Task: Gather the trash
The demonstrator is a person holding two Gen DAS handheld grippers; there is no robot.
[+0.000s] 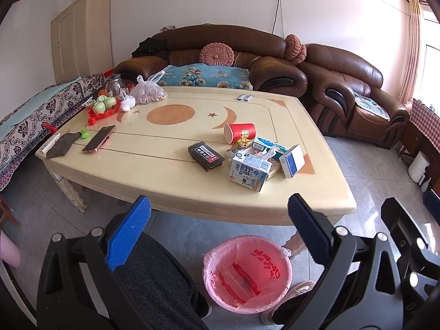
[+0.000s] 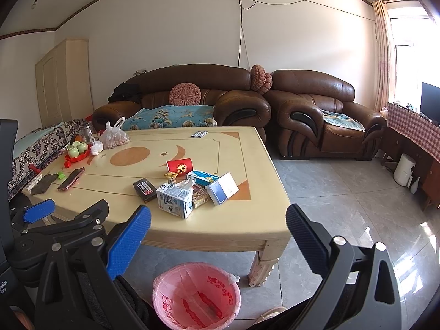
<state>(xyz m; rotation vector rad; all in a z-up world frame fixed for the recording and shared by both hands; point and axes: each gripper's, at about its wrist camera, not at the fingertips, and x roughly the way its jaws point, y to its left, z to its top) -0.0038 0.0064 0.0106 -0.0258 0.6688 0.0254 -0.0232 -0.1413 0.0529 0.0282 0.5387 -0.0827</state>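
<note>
Near the tabletop's (image 1: 192,195) right front corner, a light, crushable white-and-blue milk carton (image 1: 249,172); best gripped across flat sides. Both grippers' fingers (image 2: 129,240) spread, empty.

White walls enclose the room above a glossy grey tiled floor (image 2: 343,192). A cream wooden table (image 2: 209,220) with orange moon inlays stands centre. Beyond its far edge sit a brown leather sofa (image 2: 192,96) and matching armchair (image 2: 324,115). A cream wardrobe (image 2: 63,82) fills the left corner; daylight enters through a curtained window (image 2: 407,63) at right.
</note>
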